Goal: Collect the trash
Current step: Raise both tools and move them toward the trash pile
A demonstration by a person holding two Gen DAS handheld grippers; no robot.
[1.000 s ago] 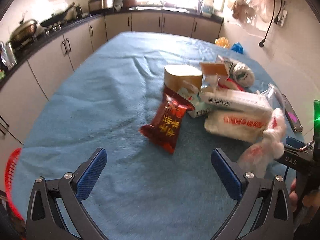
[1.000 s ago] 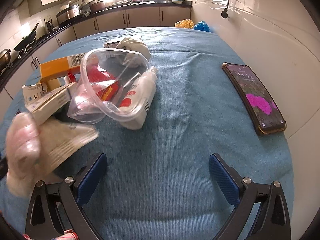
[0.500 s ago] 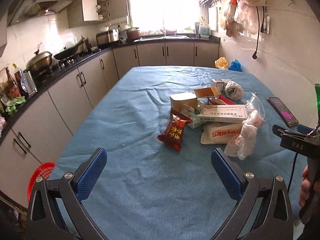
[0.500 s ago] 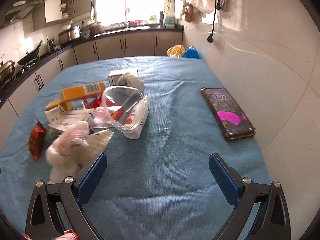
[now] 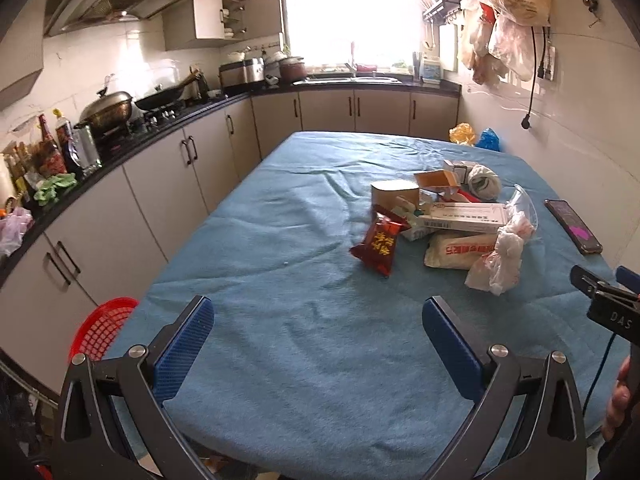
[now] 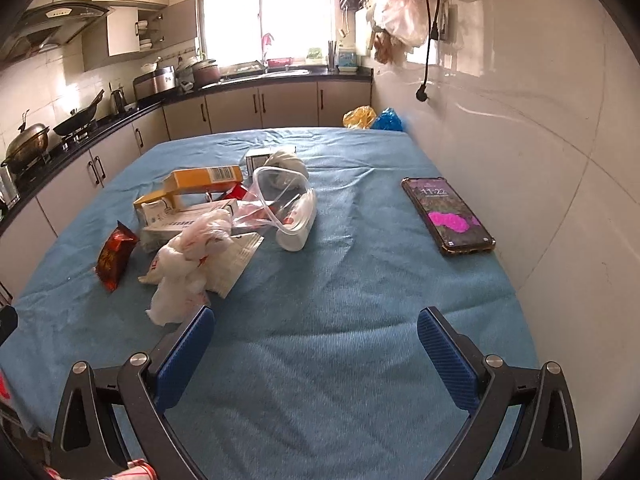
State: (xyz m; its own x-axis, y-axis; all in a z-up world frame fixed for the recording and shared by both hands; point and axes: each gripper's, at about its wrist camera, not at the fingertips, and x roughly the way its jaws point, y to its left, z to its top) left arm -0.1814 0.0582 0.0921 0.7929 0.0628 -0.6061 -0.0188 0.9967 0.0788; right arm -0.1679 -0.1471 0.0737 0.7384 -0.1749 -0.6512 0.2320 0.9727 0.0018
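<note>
Both tools have backed off since a second ago, left tool (image 5: 318, 344) and right tool (image 6: 314, 346) gaping, empty. Trash pile (image 5: 448, 222) sits beside the phone (image 6: 447, 216); grab the crumpled bag (image 6: 188, 264) first, pinching low.

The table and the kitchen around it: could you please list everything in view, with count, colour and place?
Table: one, blue cloth, centre.
Snack packet: one, dark red, left edge of the pile.
Crumpled plastic bag: one, white with red print, nearest the grippers.
Flat pouch: one, cream with red print, under the bag.
Long carton: one, white, atop the pile.
Orange box: one, rear of the pile.
Clear plastic tub: one, tipped on its side.
Phone: one, dark, screen lit, by the wall.
Basket: one, red, on the floor to the left.
Left gripper: open, empty.
Right gripper: open, empty.
</note>
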